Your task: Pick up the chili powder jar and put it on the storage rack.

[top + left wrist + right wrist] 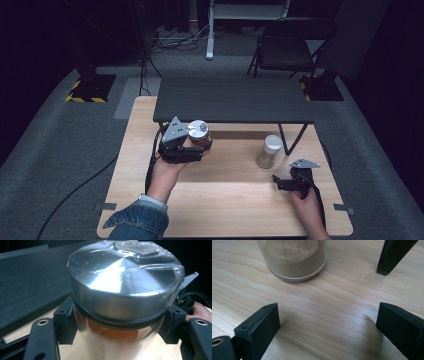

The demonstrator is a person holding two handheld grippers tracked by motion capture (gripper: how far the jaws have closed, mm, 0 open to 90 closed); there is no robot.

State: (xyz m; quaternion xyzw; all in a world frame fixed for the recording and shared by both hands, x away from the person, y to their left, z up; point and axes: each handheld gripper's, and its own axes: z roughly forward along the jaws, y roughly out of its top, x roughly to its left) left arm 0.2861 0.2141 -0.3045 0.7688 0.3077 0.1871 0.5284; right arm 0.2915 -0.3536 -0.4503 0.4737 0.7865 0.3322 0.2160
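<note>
A glass jar with a silver lid (199,133) and orange powder inside hangs above the wooden table (225,200), near the front edge of the dark shelf (232,100). My left gripper (196,149) is shut on that jar below the lid (120,282), one jaw pressing each side of the glass. A second jar with a white lid (270,151) holds pale sand-coloured powder and stands on the table under the shelf's right end. My right gripper (281,182) rests low on the table in front of this sand jar (295,258), jaws wide apart with bare wood between them.
The dark shelf stands on thin black legs (390,256) across the back of the table. A folding chair (287,47) and stand bases with yellow-black tape (90,90) are on the carpet beyond. Cables trail from both grippers.
</note>
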